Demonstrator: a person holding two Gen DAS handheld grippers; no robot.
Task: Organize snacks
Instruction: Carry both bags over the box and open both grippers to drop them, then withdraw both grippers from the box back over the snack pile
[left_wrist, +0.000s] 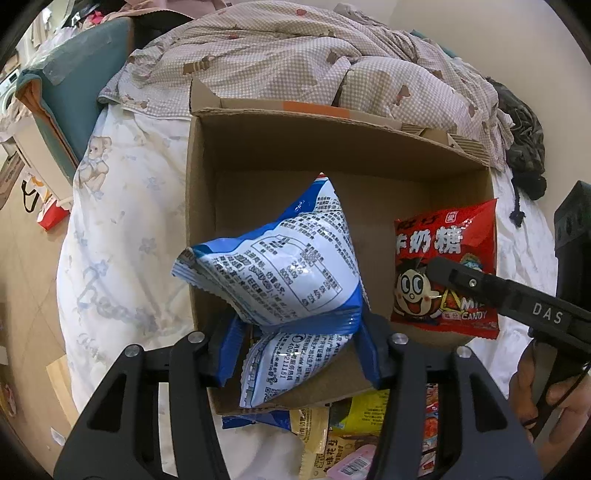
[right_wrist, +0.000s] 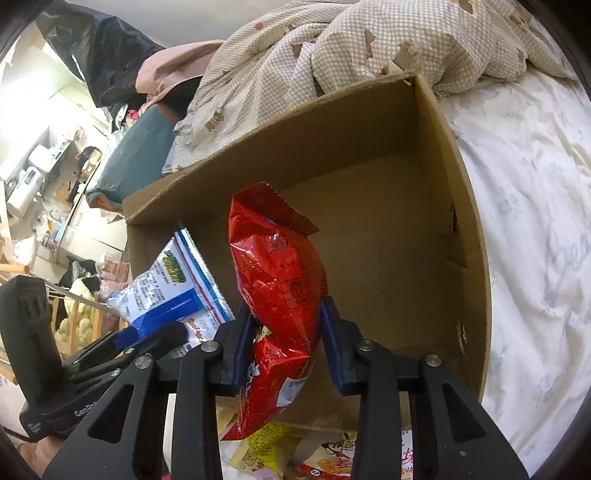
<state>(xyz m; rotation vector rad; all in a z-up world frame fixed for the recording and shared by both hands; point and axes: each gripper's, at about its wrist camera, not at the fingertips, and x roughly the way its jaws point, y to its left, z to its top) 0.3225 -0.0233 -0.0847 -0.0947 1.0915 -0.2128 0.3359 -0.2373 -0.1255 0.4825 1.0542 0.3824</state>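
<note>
An open cardboard box (left_wrist: 258, 147) stands on the bed; it also shows in the right wrist view (right_wrist: 332, 122), and its inside looks bare. My left gripper (left_wrist: 295, 347) is shut on a blue-and-white snack bag (left_wrist: 280, 273) held over the box's near edge. My right gripper (right_wrist: 286, 343) is shut on a red candy bag (right_wrist: 280, 280), also over the near edge. The red candy bag (left_wrist: 447, 266) and the right gripper's finger (left_wrist: 480, 284) show at the right of the left wrist view. The blue-and-white bag (right_wrist: 173, 291) shows at the left of the right wrist view.
Several loose snack packets (left_wrist: 343, 435) lie on the bed in front of the box; they also show in the right wrist view (right_wrist: 280, 450). A checked duvet (left_wrist: 280, 51) is bunched behind the box. White sheet (right_wrist: 535, 221) lies to the right. A teal chair (left_wrist: 70, 96) stands at the left.
</note>
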